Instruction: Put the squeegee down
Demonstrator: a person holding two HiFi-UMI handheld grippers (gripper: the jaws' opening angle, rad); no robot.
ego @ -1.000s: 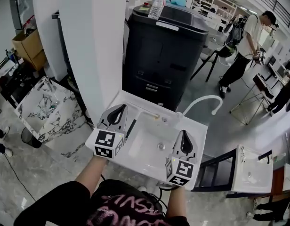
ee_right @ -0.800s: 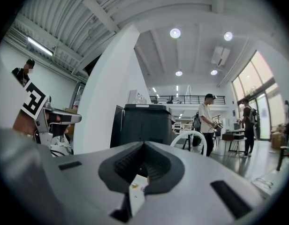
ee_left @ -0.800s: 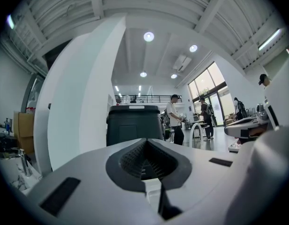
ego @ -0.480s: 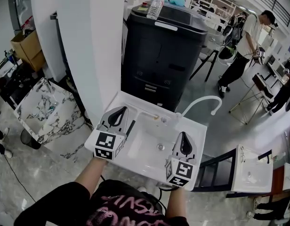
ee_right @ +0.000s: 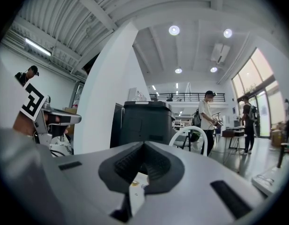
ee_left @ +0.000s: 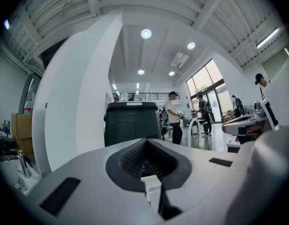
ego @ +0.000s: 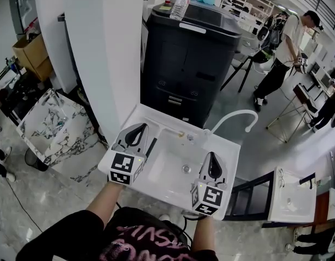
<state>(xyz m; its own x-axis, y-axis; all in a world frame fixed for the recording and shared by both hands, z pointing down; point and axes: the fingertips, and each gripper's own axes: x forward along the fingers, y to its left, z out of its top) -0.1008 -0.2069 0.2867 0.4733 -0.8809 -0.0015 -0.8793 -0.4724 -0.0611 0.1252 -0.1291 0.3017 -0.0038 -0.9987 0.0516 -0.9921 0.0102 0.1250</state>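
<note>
Over a white sink, side by side: left tool at the left rim, right tool toward the near right corner. Both clamped fully together, tips meeting, nothing gripped in either.

Just right of the left tool, on the sink's left ledge: a slim dark bar, probably the squeegee. Lying free, outside the jaws as far as can be made out. Task judged as good as done.

Risks from here:
- Could knock the squeegee into the basin, or over the near edge to the floor, if the left tool swings right while pulling back. Very close alongside, so little margin.
- Could slide off unaided if perched on the sloped inner lip. Flatness of the ledge not readable from above.
- Could misjudge the placement altogether. Too thin and dark to confirm a settled rest.

Against the earlier frames: next to no change. Same spots for both tools, same lie of the dark bar. Only a slight drift of the view, and a small shift of the person standing far right.
</note>
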